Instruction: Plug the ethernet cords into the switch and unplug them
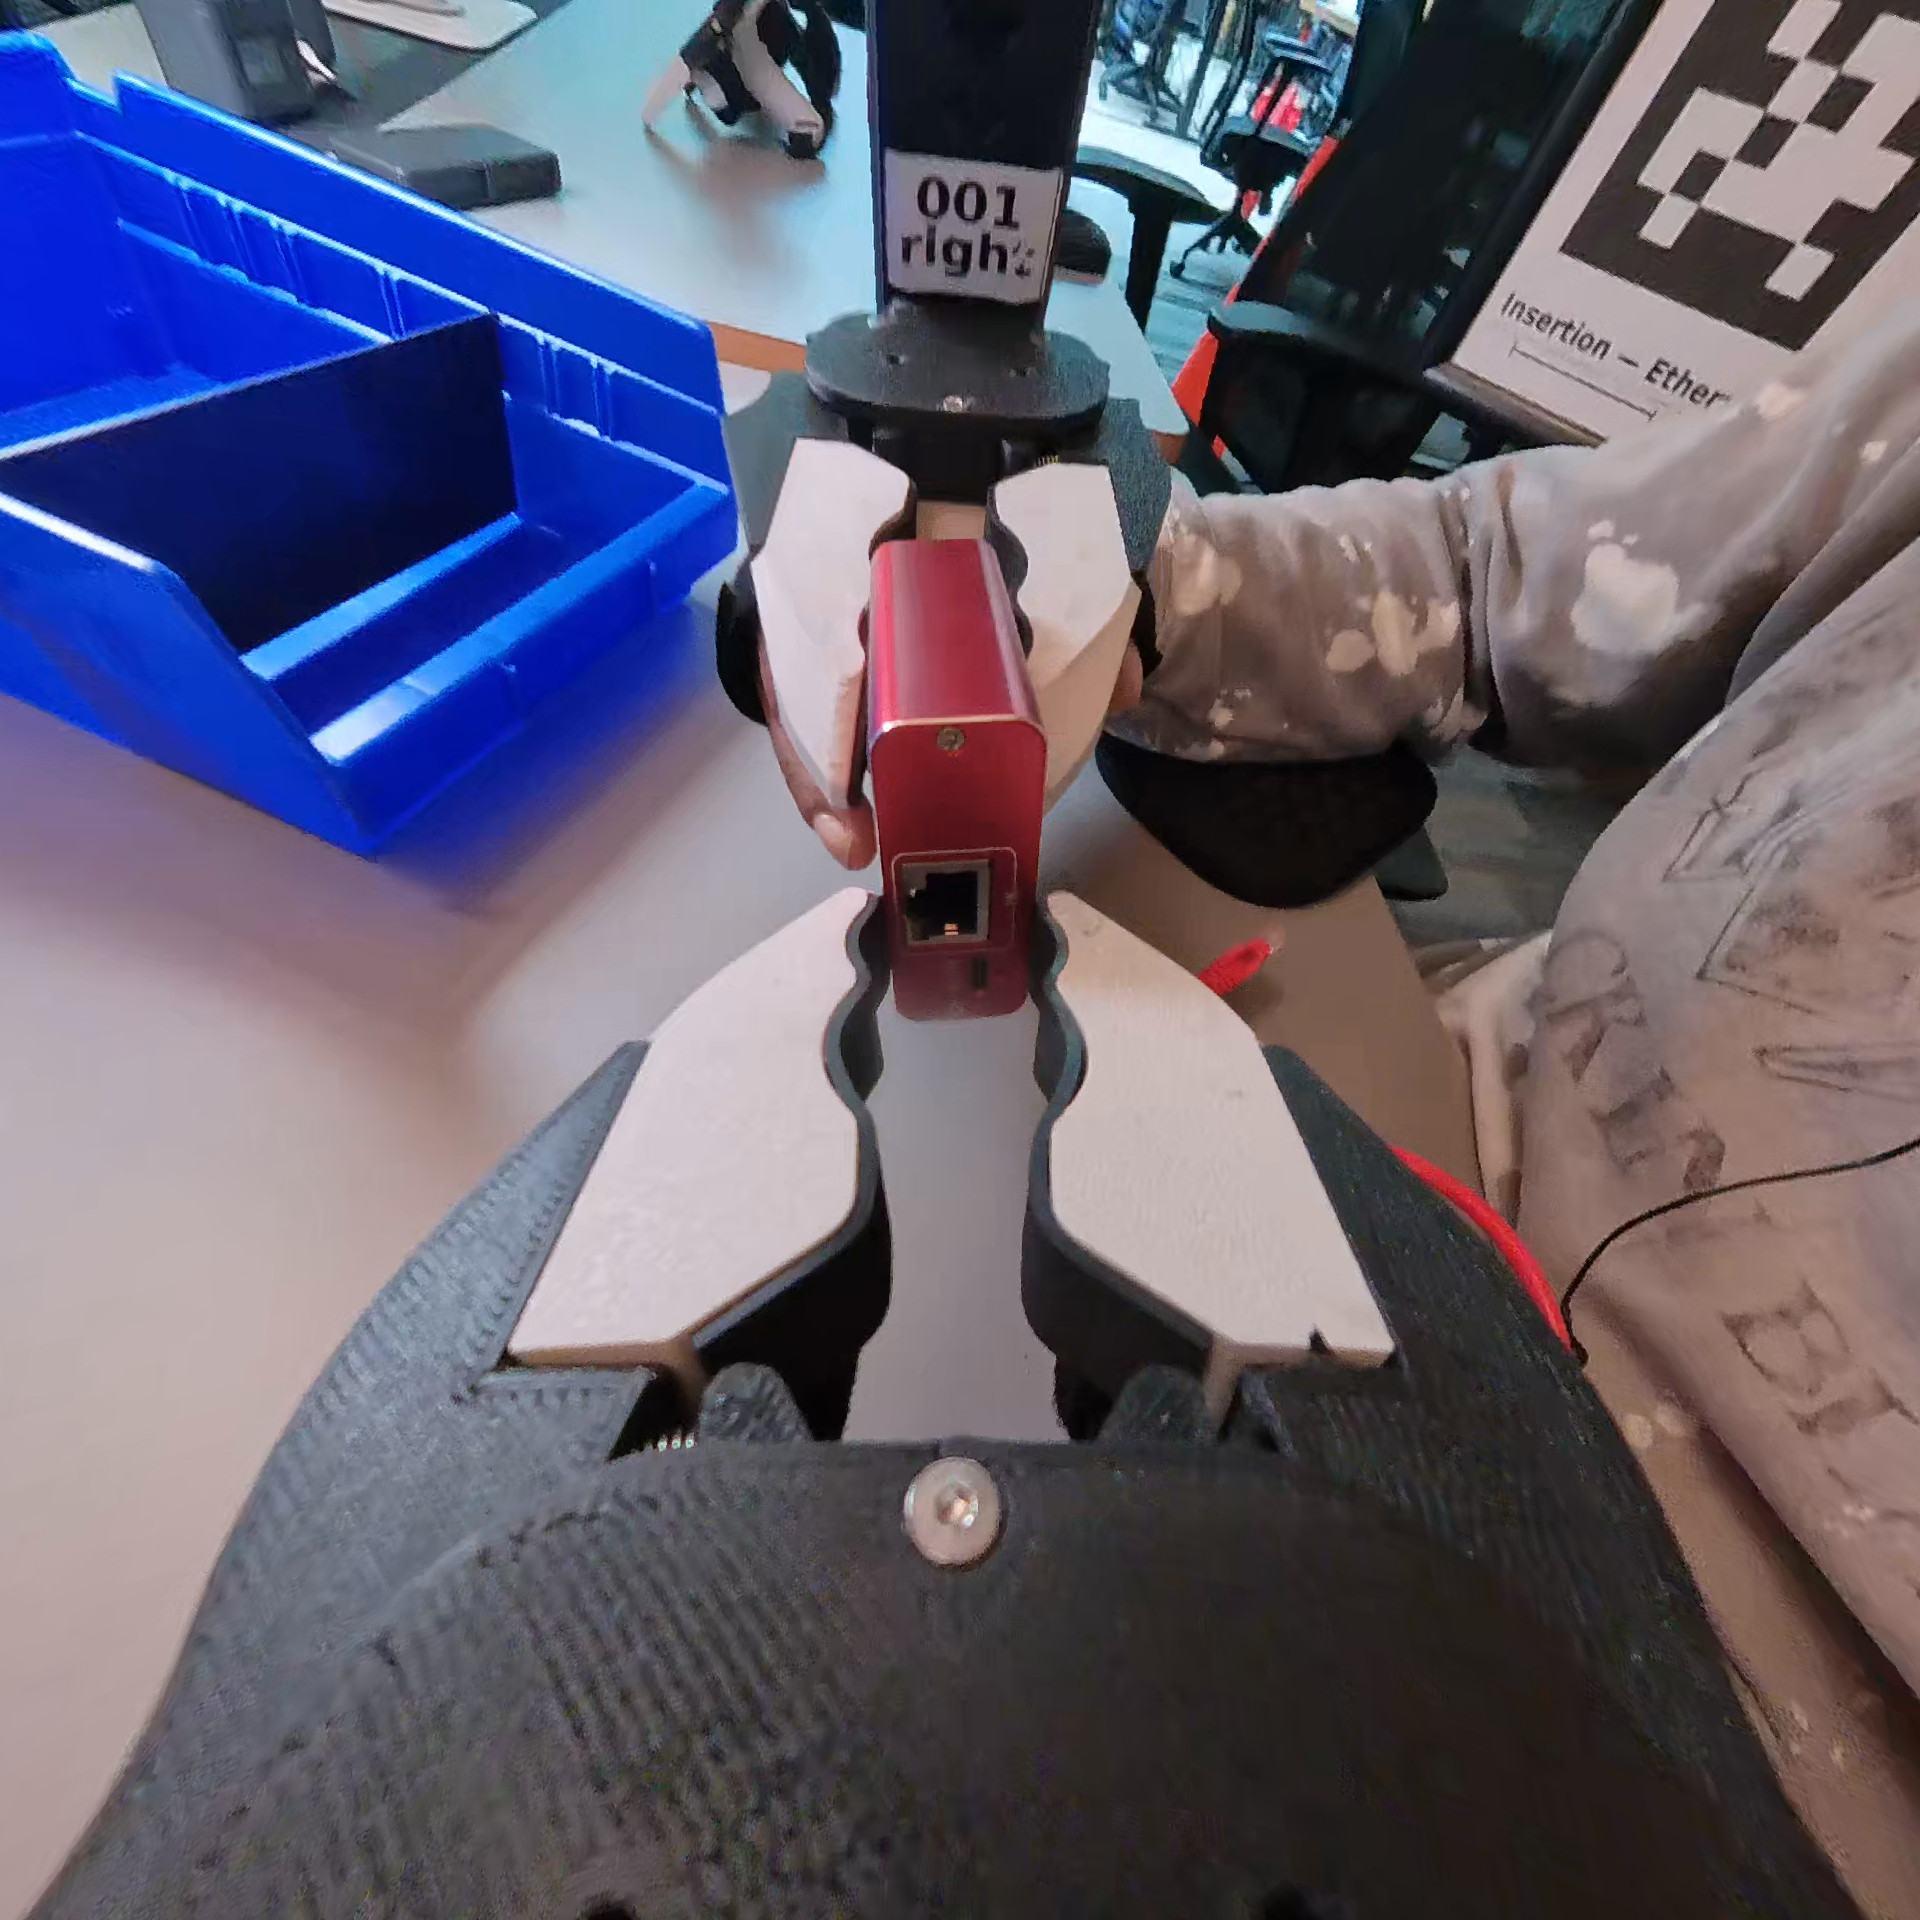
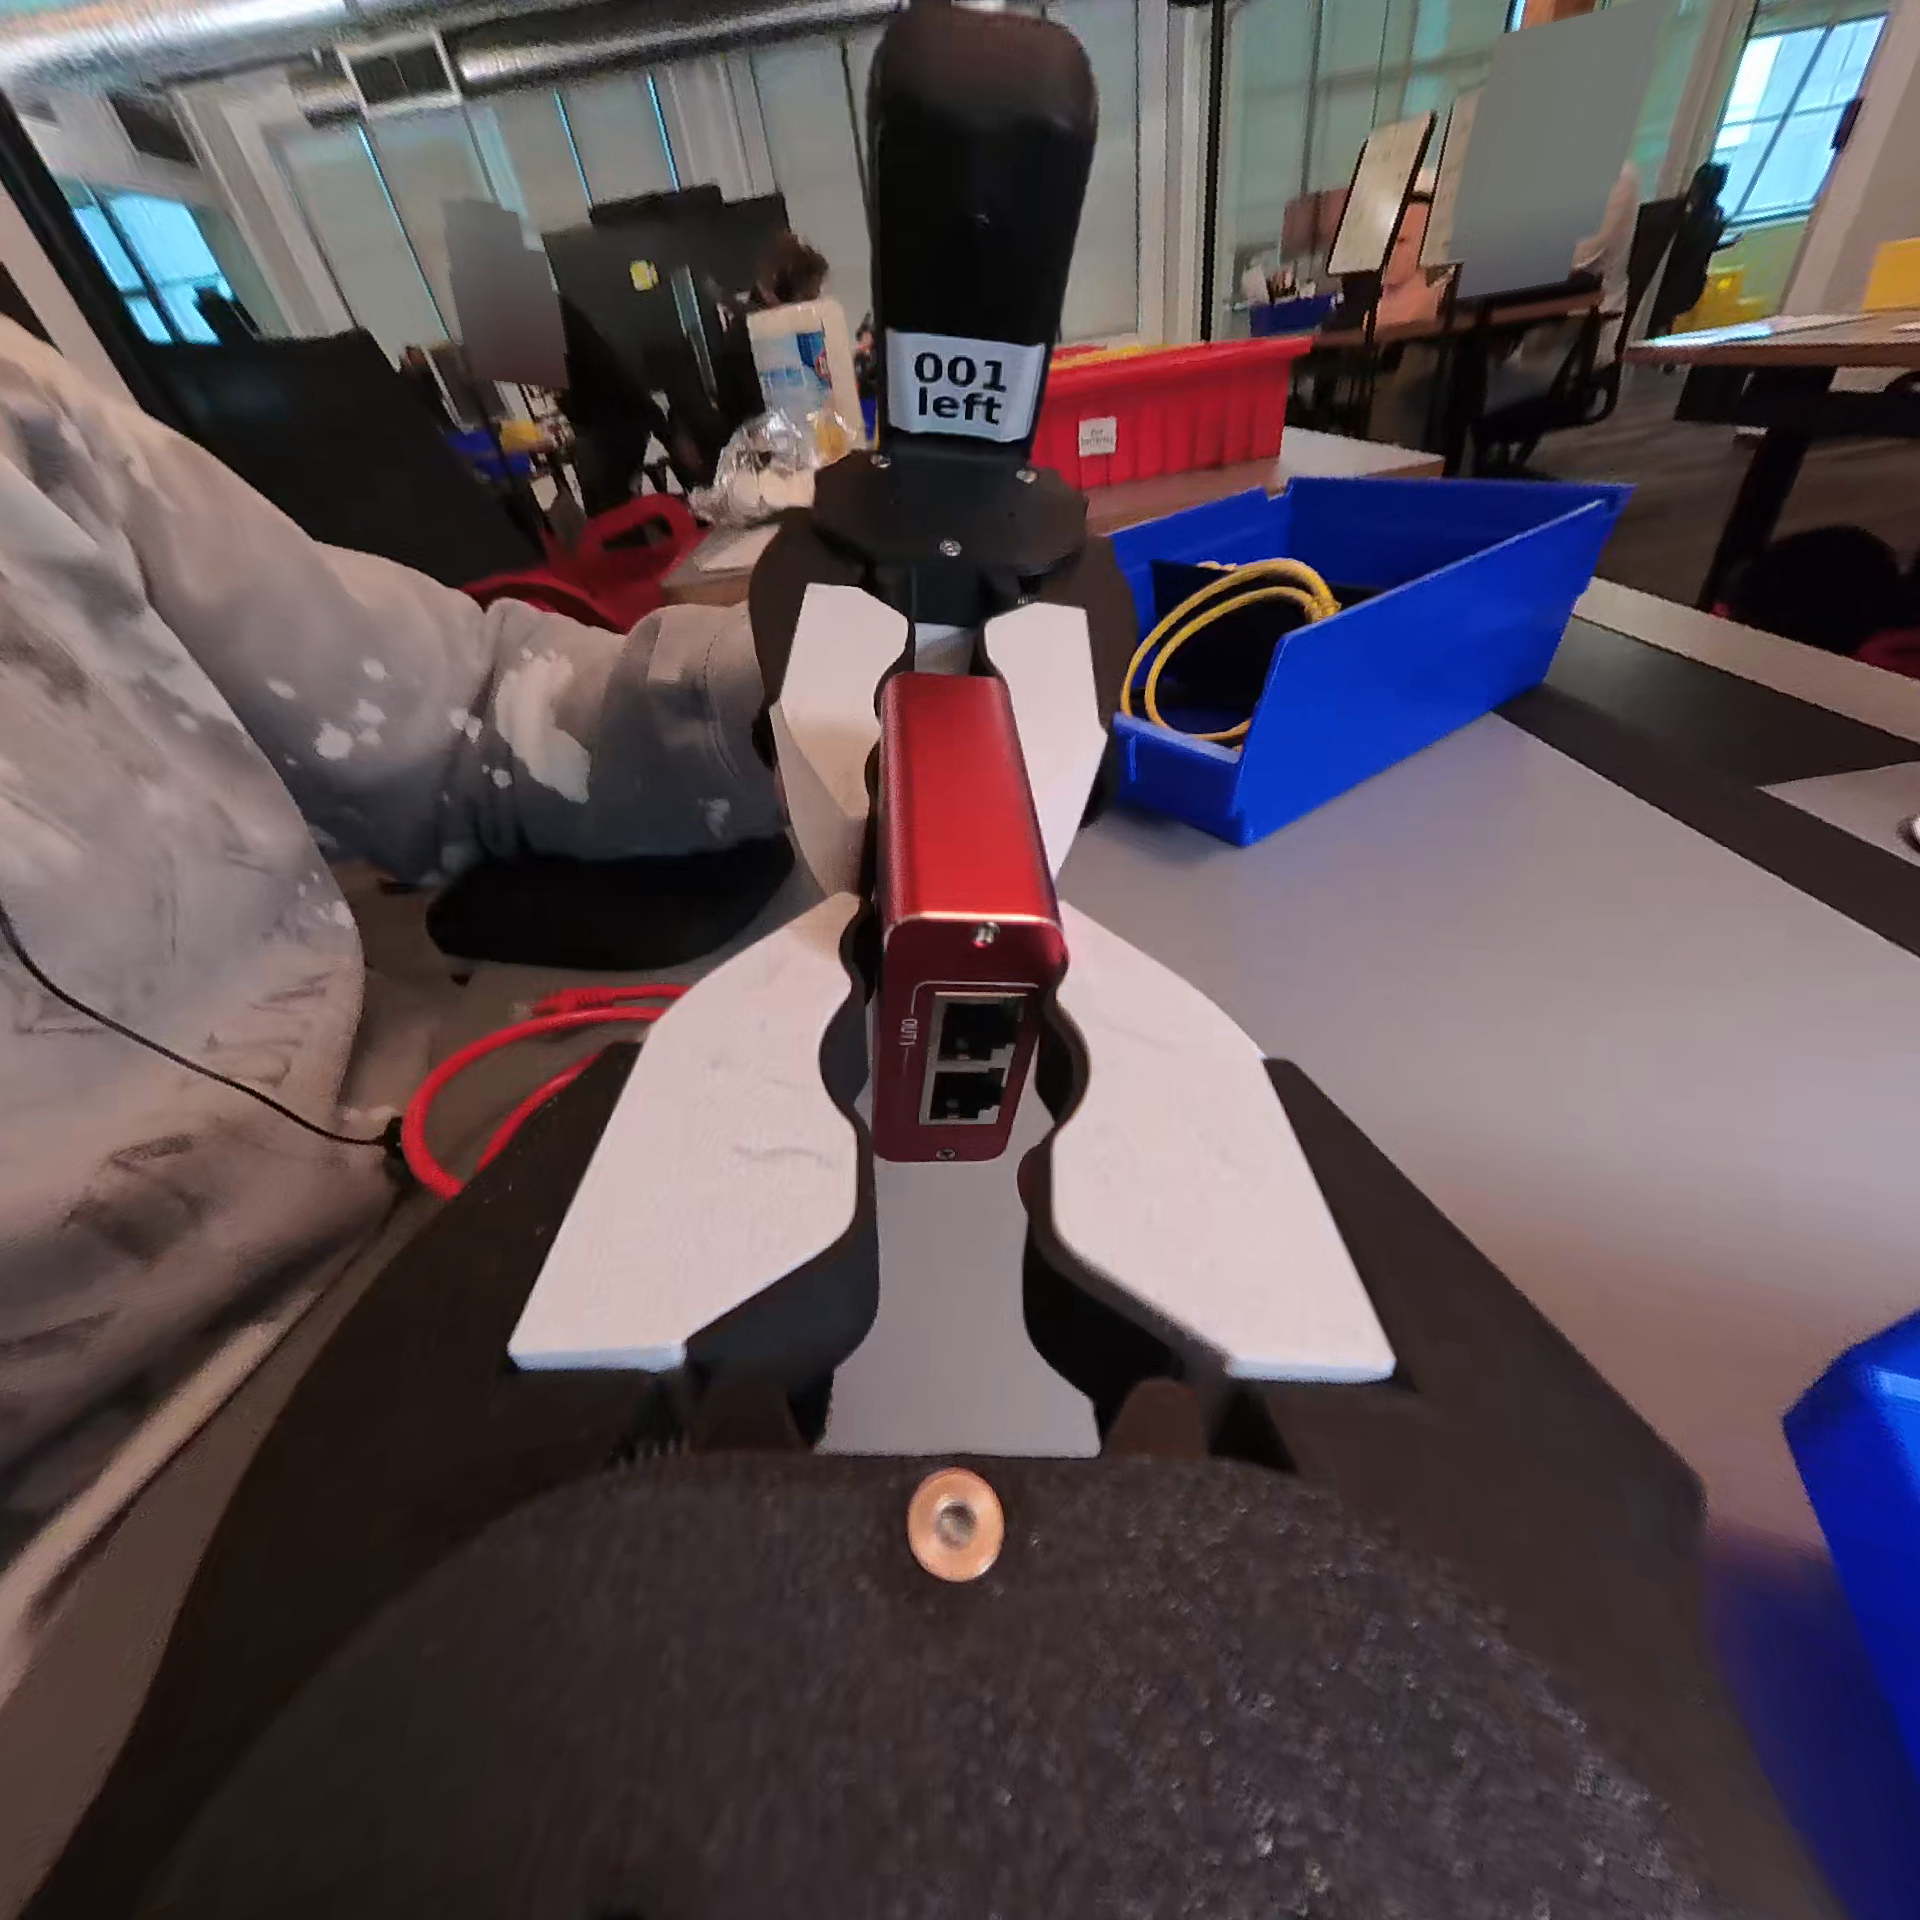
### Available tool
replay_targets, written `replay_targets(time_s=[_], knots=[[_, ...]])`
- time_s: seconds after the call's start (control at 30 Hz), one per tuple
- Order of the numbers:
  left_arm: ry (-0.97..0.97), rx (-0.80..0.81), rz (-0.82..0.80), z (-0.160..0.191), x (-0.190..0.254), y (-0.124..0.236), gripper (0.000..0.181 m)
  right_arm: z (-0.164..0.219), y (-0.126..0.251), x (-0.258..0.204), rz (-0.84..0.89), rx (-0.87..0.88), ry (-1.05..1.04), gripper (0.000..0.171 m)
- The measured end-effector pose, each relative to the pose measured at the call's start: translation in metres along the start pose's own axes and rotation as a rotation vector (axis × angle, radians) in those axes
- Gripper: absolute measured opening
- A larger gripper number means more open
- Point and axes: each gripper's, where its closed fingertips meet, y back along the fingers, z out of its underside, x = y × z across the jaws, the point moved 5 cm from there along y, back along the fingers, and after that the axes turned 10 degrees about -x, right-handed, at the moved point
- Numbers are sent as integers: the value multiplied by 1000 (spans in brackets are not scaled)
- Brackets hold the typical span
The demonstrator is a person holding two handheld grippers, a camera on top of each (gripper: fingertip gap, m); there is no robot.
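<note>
A red metal switch (image 1: 956, 644) is held in the air between both grippers, one at each end. In the left wrist view my left gripper (image 1: 956, 935) is shut on the end with one empty port. The right gripper (image 1: 940, 582) grips the far end. In the right wrist view my right gripper (image 2: 961, 997) is shut on the end of the switch (image 2: 956, 810) with two empty ports, and the left gripper (image 2: 940, 727) holds the far end. A red ethernet cord (image 2: 520, 1049) lies loose on the table by the person's lap; its plug (image 1: 1242, 956) shows past my left gripper. Nothing is plugged in.
A blue divided bin (image 1: 520, 748) stands on the grey table (image 1: 208, 1039) to the left. Another blue bin (image 2: 1403, 707) holds a coiled yellow cable (image 2: 1216, 634). A person's grey sleeve (image 1: 1351, 603) reaches in. A board with a black-and-white square code (image 1: 1714, 208) stands behind.
</note>
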Motion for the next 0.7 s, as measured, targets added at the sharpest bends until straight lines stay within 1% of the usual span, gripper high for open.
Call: replay_targets(time_s=[0.13,0.2,0.3,0.43,0.47,0.5,0.57,0.7], knots=[[0,-6,10,5,-1,0,26,4,-4,0,41,-70,35,31],[-23,-13,26,4,3,-1,26,4,-8,-4,12,-85,37,33],[-53,-18,17,5,5,-4,26,4,-11,-9,15,-79,69,29],[-19,50,-7,1,0,-1,27,-3,-5,-4,-5,-15,23,28],[-15,41,-26,3,-3,0,32,-5,0,-3,-15,11,6,28],[-28,14,-48,7,-4,-2,35,-8,6,0,-16,48,-10,28],[-104,-70,-40,18,1,-11,33,-16,22,5,-14,135,-39,28],[-289,-213,50,38,29,-52,32,-30,53,15,12,292,-78,28]])
